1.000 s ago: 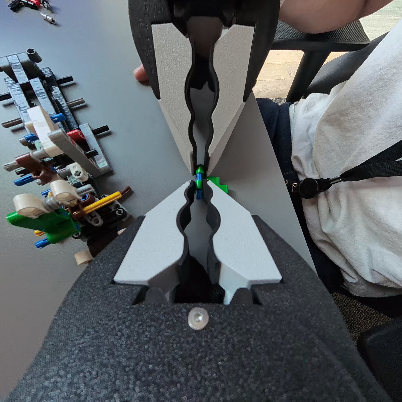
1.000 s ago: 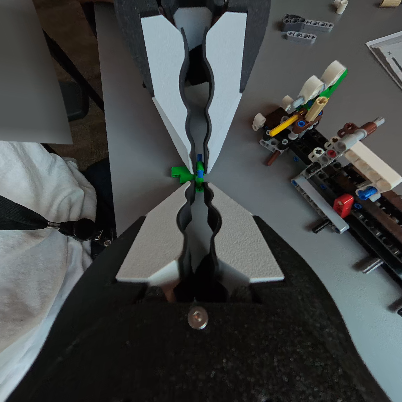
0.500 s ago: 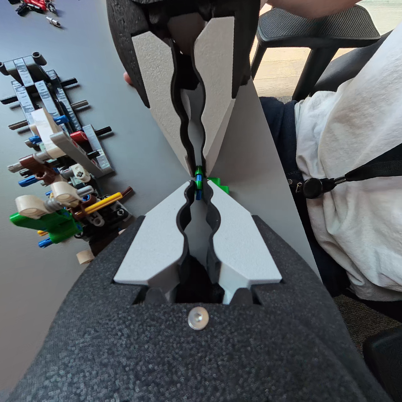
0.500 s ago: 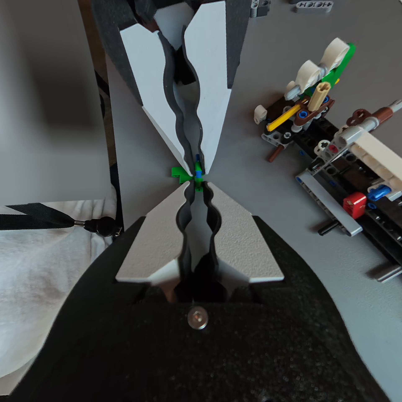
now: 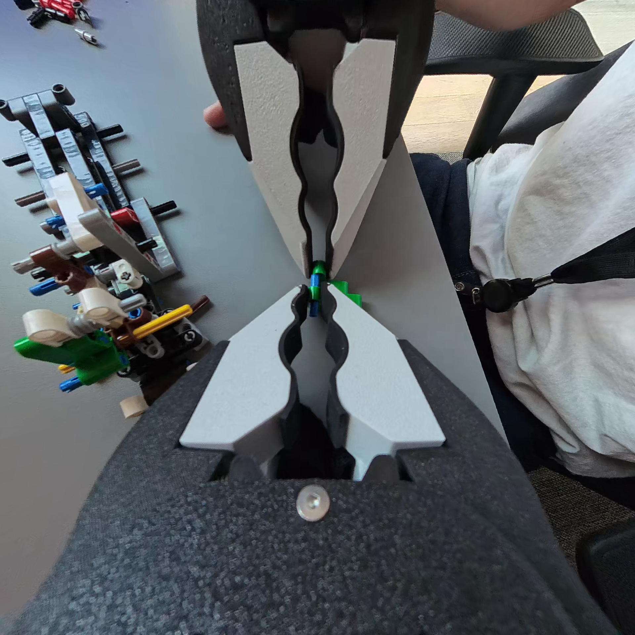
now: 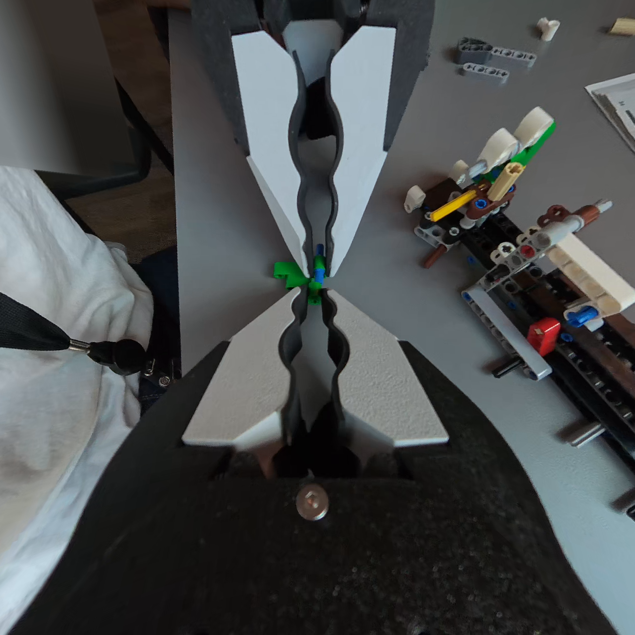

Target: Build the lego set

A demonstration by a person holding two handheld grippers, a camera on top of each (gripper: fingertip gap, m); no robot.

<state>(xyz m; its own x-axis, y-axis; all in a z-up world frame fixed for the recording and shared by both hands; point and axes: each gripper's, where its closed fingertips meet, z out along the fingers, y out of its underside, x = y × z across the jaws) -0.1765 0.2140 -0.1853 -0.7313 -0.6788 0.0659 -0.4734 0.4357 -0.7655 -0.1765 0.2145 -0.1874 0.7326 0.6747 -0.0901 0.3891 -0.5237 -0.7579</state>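
Both tongs meet tip to tip above tabletop [image 5: 192,192] edge: left tongs [image 5: 314,302] pinched on blue pin [image 5: 313,290], right tongs [image 6: 314,292] pinched on green piece [image 6: 287,273] (at 9 o'clock); grip unchanged since a second ago, pin likely seating; half-built model [image 6: 515,247] at 3 o'clock

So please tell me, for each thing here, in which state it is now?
left gripper: shut on the blue pin
right gripper: shut on the green piece
blue pin: pushed into the green piece
partly built model: lying on the table, untouched
booklet: flat, at the table's edge
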